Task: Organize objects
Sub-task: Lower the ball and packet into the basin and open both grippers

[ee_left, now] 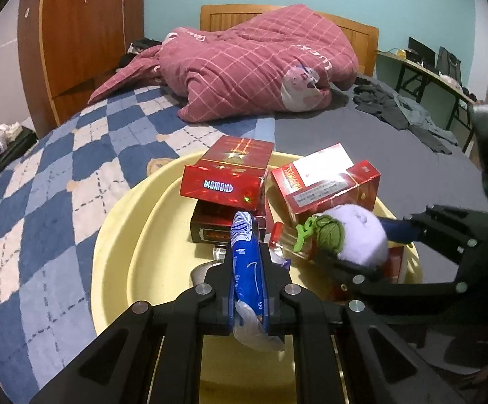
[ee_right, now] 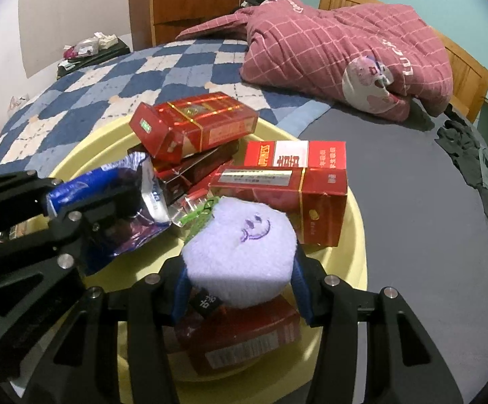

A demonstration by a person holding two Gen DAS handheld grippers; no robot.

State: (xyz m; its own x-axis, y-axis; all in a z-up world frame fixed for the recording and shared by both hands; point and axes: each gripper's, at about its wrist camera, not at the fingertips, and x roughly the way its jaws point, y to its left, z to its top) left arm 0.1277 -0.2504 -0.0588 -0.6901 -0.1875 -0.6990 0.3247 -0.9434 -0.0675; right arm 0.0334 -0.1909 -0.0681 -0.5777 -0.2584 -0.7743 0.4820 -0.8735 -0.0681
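Note:
A round yellow basin [ee_left: 119, 235] [ee_right: 358, 235] sits on the bed and holds several red cartons [ee_left: 230, 175] [ee_right: 193, 124]. My left gripper [ee_left: 247, 262] [ee_right: 109, 202] is shut on a blue and white snack wrapper [ee_left: 245, 269] [ee_right: 143, 185] and holds it over the basin. My right gripper [ee_right: 240, 286] [ee_left: 361, 252] is shut on a lilac plush eggplant toy [ee_right: 240, 249] [ee_left: 361, 235] with a green stem, also above the basin beside a red and white carton [ee_right: 294, 181] [ee_left: 324, 185].
A crumpled pink checked quilt [ee_left: 254, 64] [ee_right: 345, 43] lies at the head of the bed. Dark clothes [ee_left: 398, 107] [ee_right: 473, 165] lie on the grey sheet to the right. A wooden wardrobe [ee_left: 82, 30] and a low black stand [ee_left: 5, 148] are left.

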